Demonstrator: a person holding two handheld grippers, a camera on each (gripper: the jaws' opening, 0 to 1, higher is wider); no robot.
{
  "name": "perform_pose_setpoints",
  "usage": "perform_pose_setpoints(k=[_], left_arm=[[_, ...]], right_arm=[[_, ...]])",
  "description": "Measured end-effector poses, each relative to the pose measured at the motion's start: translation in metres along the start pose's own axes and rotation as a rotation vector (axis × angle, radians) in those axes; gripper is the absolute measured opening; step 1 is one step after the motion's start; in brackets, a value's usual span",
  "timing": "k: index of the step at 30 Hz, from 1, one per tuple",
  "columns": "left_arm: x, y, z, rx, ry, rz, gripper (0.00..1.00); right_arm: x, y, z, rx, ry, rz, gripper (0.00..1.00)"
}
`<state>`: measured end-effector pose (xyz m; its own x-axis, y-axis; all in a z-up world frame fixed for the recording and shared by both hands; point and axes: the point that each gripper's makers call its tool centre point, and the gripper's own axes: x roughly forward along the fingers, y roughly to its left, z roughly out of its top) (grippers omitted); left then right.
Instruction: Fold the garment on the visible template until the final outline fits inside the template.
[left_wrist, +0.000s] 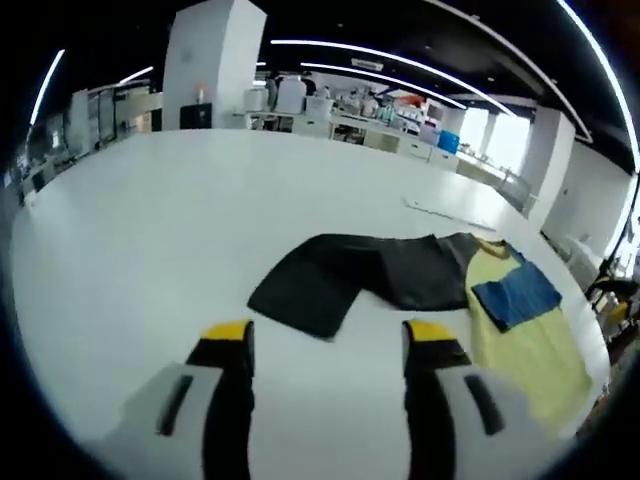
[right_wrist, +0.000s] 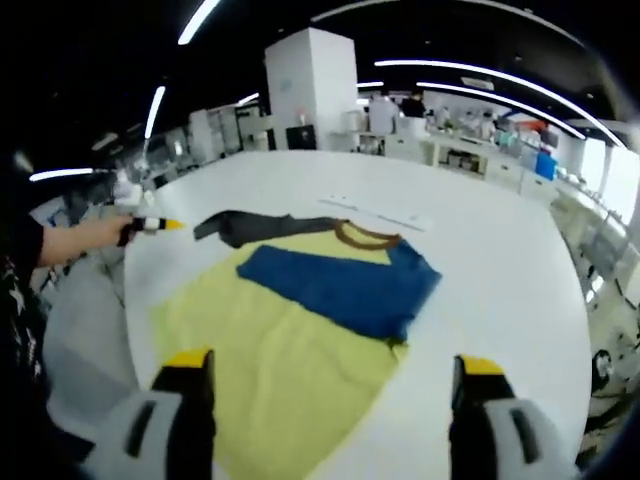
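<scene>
In the left gripper view, the left gripper (left_wrist: 328, 345) stands with jaws parted wide and empty above the white table (left_wrist: 150, 220); the garment's dark sleeve (left_wrist: 345, 275) lies just ahead, stretched crosswise. In the right gripper view, the right gripper (right_wrist: 335, 375) is likewise wide and empty, low over the garment (right_wrist: 290, 350), whose yellow body runs away toward the brown collar (right_wrist: 366, 236) under a folded blue sleeve (right_wrist: 345, 285). The left gripper looks better placed for that outstretched dark sleeve.

Right gripper (right_wrist: 330, 385) jaws spread wide, holding nothing. Yellow garment (right_wrist: 270, 370) lies ahead between them, blue panel (right_wrist: 345, 285) folded across it. Left gripper (right_wrist: 150, 226) far left.
</scene>
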<state>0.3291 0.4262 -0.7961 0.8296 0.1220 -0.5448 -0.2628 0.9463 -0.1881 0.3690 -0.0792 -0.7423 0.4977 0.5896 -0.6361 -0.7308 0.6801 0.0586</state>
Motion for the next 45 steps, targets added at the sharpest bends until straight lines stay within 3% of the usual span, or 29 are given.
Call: perform_pose_setpoints(k=[7, 15, 28, 33, 35, 38, 42, 45], left_arm=[[0.016, 0.017, -0.008, -0.066, 0.030, 0.079, 0.43], [0.028, 0.006, -0.007, -0.094, 0.031, 0.094, 0.38], [0.045, 0.005, -0.018, -0.019, 0.073, 0.174, 0.27], [0.049, 0.004, -0.017, -0.080, 0.056, 0.180, 0.25], [0.050, 0.005, -0.016, -0.045, 0.064, 0.185, 0.23], [0.049, 0.005, -0.016, -0.059, 0.064, 0.193, 0.22], [0.048, 0.012, -0.016, -0.119, 0.060, 0.247, 0.14], [0.050, 0.014, -0.015, -0.154, 0.046, 0.242, 0.08]], right_arm=[[-0.016, 0.012, -0.003, 0.012, -0.039, 0.011, 1.00], [-0.030, 0.025, 0.001, 0.014, -0.083, 0.020, 1.00], [-0.028, 0.041, -0.012, -0.029, -0.056, 0.005, 1.00], [-0.030, 0.046, -0.011, -0.024, -0.063, 0.017, 1.00], [-0.032, 0.046, -0.009, -0.029, -0.071, 0.011, 1.00], [-0.033, 0.045, -0.008, -0.029, -0.076, 0.004, 1.00], [-0.033, 0.044, -0.010, -0.054, -0.058, -0.024, 1.00], [-0.033, 0.045, -0.011, -0.062, -0.050, -0.034, 1.00]])
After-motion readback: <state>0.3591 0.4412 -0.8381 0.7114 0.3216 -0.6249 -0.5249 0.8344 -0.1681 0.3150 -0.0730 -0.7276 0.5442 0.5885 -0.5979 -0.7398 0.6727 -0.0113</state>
